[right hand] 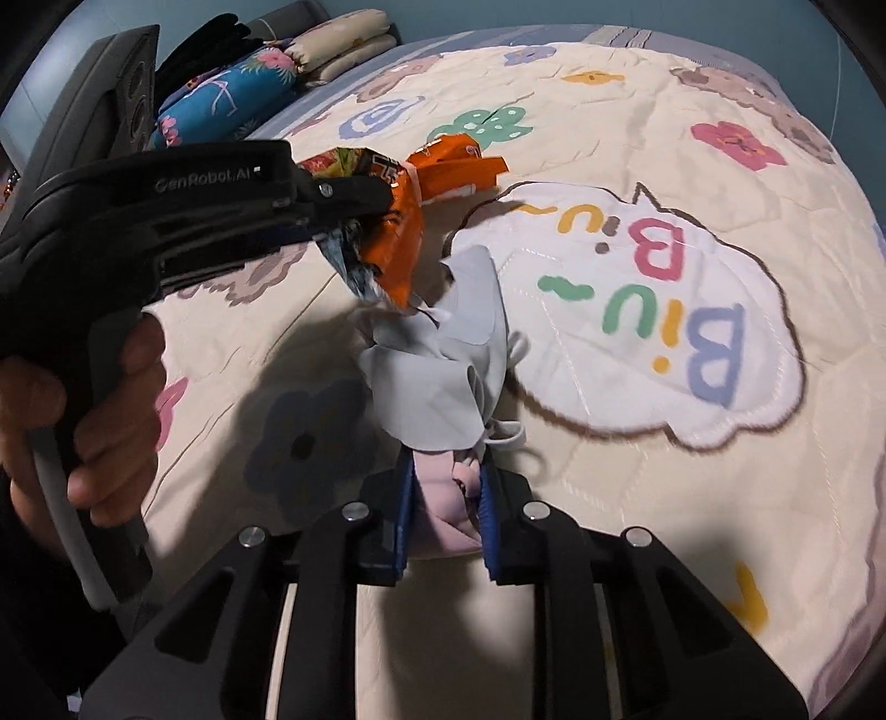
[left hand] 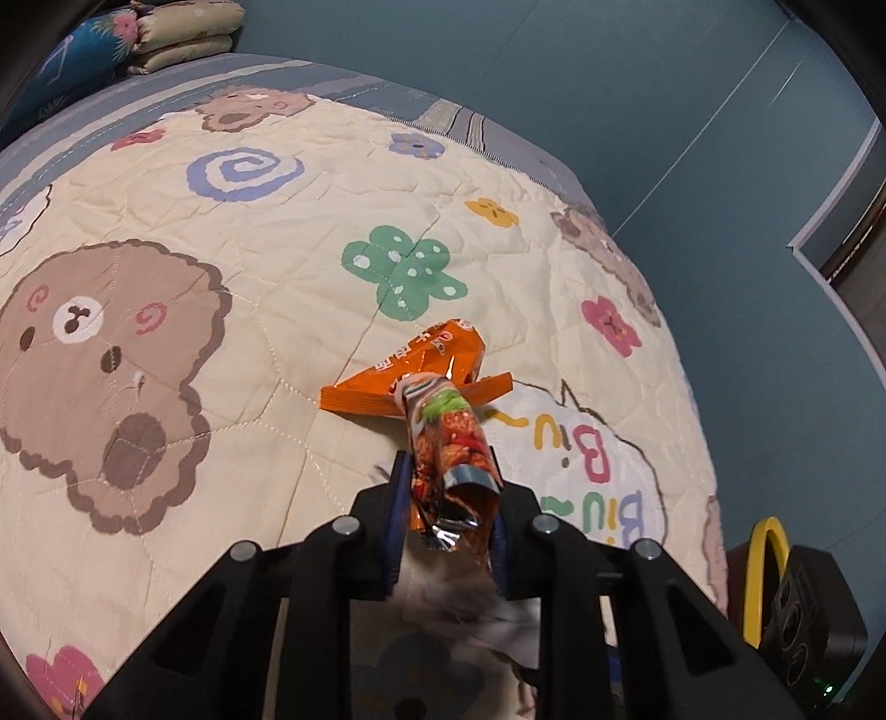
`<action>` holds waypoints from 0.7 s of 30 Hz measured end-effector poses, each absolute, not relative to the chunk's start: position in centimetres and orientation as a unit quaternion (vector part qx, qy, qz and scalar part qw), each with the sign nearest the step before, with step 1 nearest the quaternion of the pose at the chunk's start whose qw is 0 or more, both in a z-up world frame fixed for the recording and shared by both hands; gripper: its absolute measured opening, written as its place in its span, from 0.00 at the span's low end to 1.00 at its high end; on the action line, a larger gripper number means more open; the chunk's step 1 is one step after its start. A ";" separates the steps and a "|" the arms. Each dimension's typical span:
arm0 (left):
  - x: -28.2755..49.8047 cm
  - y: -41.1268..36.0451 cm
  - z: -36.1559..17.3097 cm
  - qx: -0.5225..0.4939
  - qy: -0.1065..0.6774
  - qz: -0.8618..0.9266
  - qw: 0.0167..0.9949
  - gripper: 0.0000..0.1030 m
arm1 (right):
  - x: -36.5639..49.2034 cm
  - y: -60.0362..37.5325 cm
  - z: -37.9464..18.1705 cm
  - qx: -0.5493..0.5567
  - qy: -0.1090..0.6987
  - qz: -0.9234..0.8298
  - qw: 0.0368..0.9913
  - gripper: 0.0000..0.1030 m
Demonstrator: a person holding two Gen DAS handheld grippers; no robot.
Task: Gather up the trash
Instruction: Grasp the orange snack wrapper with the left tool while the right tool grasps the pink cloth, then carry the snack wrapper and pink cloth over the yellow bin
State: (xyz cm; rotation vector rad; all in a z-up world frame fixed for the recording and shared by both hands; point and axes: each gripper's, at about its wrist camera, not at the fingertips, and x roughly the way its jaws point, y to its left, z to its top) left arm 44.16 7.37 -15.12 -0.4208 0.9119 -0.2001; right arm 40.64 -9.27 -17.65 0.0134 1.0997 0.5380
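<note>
My left gripper [left hand: 446,487] is shut on an orange snack wrapper [left hand: 448,443], held above the bed; its far end [left hand: 421,365] spreads out past the fingers. In the right wrist view the left gripper [right hand: 354,194] comes in from the left with the same wrapper [right hand: 396,243] hanging from it. My right gripper [right hand: 446,487] is shut on a bundle of crumpled white face masks and pink tissue [right hand: 437,376], held just below the wrapper.
The bed is covered by a cream quilt [left hand: 277,332] with bears, flowers and a "Biu Biu" bubble [right hand: 637,310]. Folded pillows and bedding [left hand: 166,39] lie at the head. A teal wall [left hand: 664,111] runs along the right of the bed.
</note>
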 end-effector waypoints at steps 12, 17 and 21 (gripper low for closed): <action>39.1 7.6 -11.6 -0.193 0.412 -0.103 0.885 0.22 | 33.9 -13.7 -12.1 0.007 0.489 0.255 0.834 0.18; 36.4 7.5 -10.5 -0.188 0.401 -0.109 0.890 0.22 | 31.2 -16.3 -10.2 0.028 0.475 0.248 0.844 0.18; 33.7 7.3 -9.2 -0.173 0.385 -0.112 0.900 0.22 | 29.1 -18.9 -8.8 0.058 0.467 0.238 0.850 0.18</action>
